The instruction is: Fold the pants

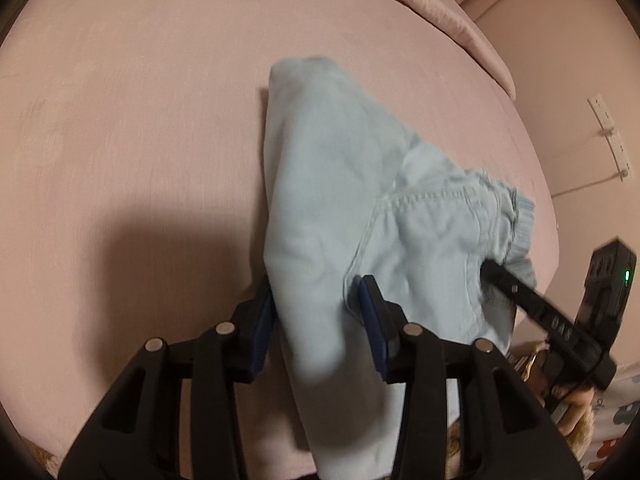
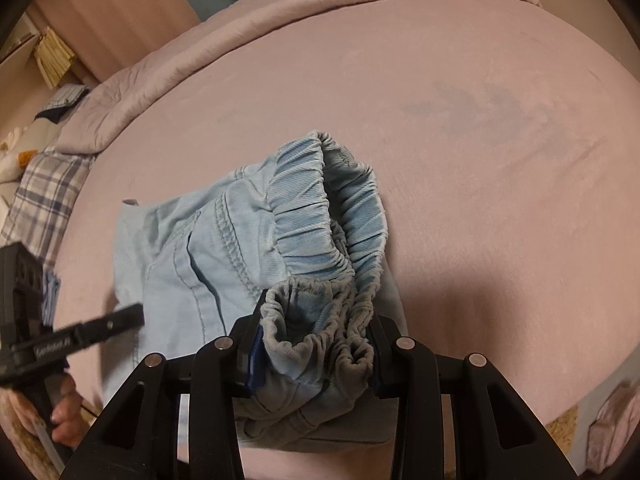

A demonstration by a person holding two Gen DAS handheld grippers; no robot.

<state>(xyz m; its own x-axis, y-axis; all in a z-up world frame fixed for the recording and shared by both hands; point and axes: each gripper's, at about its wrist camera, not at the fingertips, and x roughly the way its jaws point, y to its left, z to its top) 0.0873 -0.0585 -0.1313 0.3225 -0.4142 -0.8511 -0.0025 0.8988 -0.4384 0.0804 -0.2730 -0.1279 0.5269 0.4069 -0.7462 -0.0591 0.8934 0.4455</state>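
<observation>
Light blue pants [image 1: 340,184] lie partly folded on a pink bed sheet [image 1: 140,120]. My left gripper [image 1: 316,312] is shut on a thick fold of the leg fabric, which fills the gap between its blue pads. In the right wrist view the elastic waistband [image 2: 344,208] stands bunched up, and my right gripper [image 2: 316,344] is shut on a gathered part of it. One finger of the right gripper [image 1: 516,292] reaches under the waistband at the right edge of the pants. The left gripper's finger [image 2: 104,322] shows at the left beside the pants [image 2: 192,256].
A rolled pink quilt [image 2: 200,52] runs along the far edge of the bed sheet [image 2: 480,160]. A plaid cloth [image 2: 44,192] lies at the left bed edge. A white power strip [image 1: 608,136] hangs on the wall. A person's hand [image 2: 64,416] holds the left gripper's handle.
</observation>
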